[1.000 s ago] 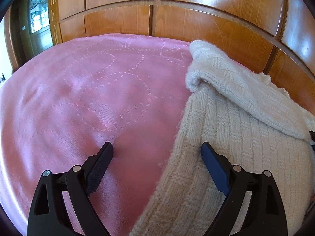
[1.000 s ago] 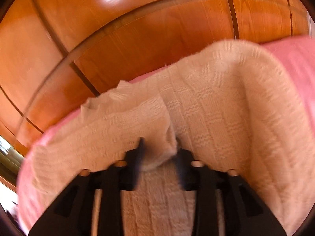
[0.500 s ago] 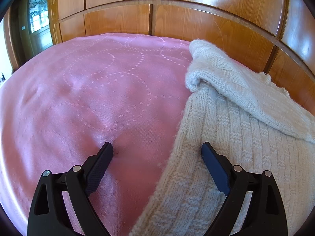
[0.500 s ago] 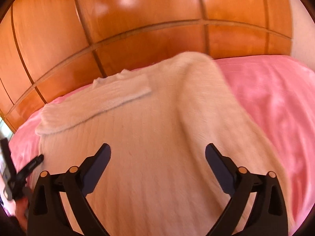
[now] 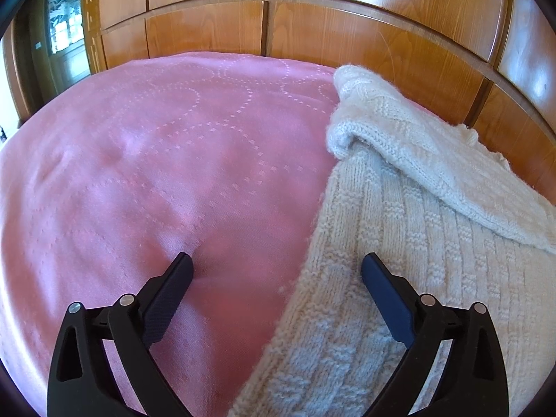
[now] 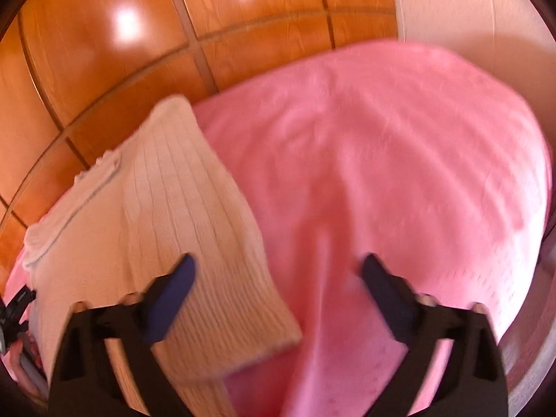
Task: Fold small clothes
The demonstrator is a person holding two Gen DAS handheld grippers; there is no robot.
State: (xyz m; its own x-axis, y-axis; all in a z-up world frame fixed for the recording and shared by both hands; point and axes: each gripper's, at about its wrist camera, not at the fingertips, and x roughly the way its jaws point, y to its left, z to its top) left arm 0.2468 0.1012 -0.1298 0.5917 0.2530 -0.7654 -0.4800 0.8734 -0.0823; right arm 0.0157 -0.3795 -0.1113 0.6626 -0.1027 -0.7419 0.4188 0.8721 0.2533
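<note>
Left gripper (image 5: 276,266): its two black fingers (image 5: 170,288) are wide apart and still opening. They hold nothing. One fingertip presses a small dent into the pink bed cover (image 5: 156,160). The other fingertip sits over the sweater, but I cannot tell if it touches.

Right gripper (image 6: 278,267): its fingers (image 6: 172,295) are apart and closing a bit. They grip nothing. The picture is blurry. One finger is over the sweater's sleeve, the other is over the pink cover.

Cream knitted woolly sweater (image 5: 399,278): it lies flat on the bed, between the two grippers. A sleeve (image 5: 417,153) is folded across its top part. In the right view the other sleeve (image 6: 194,229) lies along the sweater's side, with its cuff end near the fingers.

Sweater edges: the near side edge runs right between the left fingers. The sleeve's edge runs between the right fingers.

Open room: a lot of bare pink cover on both outer sides of the sweater.

Far away: shiny brown wooden panels (image 5: 347,34) stand just behind the bed. The sweater's top end lies close to them.
</note>
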